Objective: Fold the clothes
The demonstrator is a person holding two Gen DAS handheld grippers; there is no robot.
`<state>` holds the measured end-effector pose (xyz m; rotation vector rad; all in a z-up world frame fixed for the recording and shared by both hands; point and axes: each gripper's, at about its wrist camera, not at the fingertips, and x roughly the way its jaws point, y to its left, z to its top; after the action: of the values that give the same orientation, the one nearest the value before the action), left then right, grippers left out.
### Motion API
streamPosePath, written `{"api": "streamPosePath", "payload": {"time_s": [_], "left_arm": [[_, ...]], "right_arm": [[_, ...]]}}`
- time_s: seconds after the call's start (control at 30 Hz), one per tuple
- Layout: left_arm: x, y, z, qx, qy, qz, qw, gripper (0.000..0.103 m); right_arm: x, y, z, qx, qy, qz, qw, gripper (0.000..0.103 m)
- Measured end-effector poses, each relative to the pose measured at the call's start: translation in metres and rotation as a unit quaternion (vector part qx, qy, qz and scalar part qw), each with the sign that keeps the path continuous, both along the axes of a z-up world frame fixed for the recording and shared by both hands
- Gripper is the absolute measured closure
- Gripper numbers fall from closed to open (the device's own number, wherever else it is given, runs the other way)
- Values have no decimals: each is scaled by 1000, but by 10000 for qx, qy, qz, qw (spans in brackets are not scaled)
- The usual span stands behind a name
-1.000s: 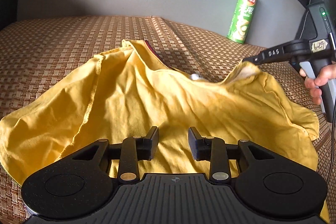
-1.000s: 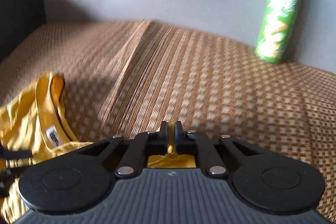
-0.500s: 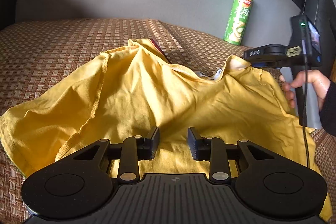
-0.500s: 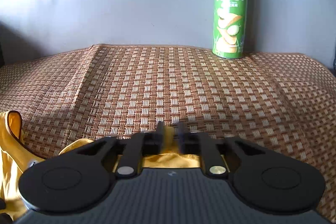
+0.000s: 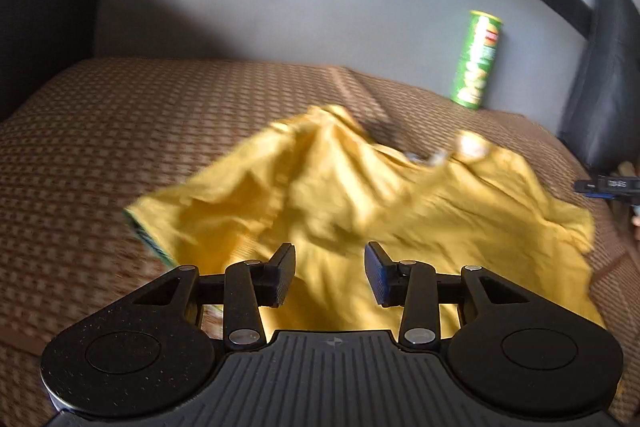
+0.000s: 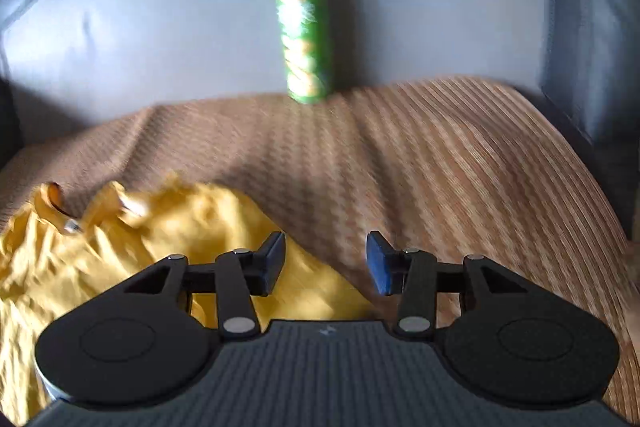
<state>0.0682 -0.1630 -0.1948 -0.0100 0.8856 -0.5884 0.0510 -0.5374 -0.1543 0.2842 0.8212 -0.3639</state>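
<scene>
A yellow T-shirt point(image 5: 360, 211) lies rumpled on the brown woven seat mat point(image 5: 120, 131). Its collar with a white label points toward the sofa back. My left gripper point(image 5: 330, 273) is open and empty above the shirt's near edge. My right gripper point(image 6: 326, 263) is open and empty, over the shirt's right edge point(image 6: 180, 239) and the mat. Its tip shows at the far right of the left wrist view point(image 5: 608, 185), apart from the shirt. Both views are motion-blurred.
A green chip can point(image 5: 476, 61) stands upright against the grey sofa back, also in the right wrist view point(image 6: 306, 27). A black cushion point(image 5: 604, 75) stands at the right. A dark armrest point(image 5: 36, 27) is at the left.
My right gripper has opened, let go of the shirt's shoulder edge and pulled back to the right. The shirt has dropped flat. My left gripper has drawn back and opened wider.
</scene>
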Motion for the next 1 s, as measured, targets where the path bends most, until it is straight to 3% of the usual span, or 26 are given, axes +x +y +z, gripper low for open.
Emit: {"api": "streamPosePath", "payload": {"time_s": [0.2,0.33,0.47,0.63,0.83,1.0], "left_arm": [[-82,-91,5,-228,177,-1314,9909,47],[-124,-148,-8,-334,283,-1718,9842,50],[-152,-172,-16,-315,341,-1877,9811,51],[-181,-189,-16,-159,424,-2124,9761,50],[-193,-208,-27,-97,610,-1935,9792,49],[-185,-214,-35,-78,731,-1792,9811,49]], "right_arm": [[-20,-15,-16,691,-68,-131,9975,53],[-32,-17,-16,1014,-190,135,9946,54],[-54,-15,-6,1271,-400,555,9895,54],[-88,-7,11,1226,-478,1052,9857,53],[-97,-13,10,1353,-478,908,9855,53],[-74,-21,5,1270,-581,555,9886,49]]}}
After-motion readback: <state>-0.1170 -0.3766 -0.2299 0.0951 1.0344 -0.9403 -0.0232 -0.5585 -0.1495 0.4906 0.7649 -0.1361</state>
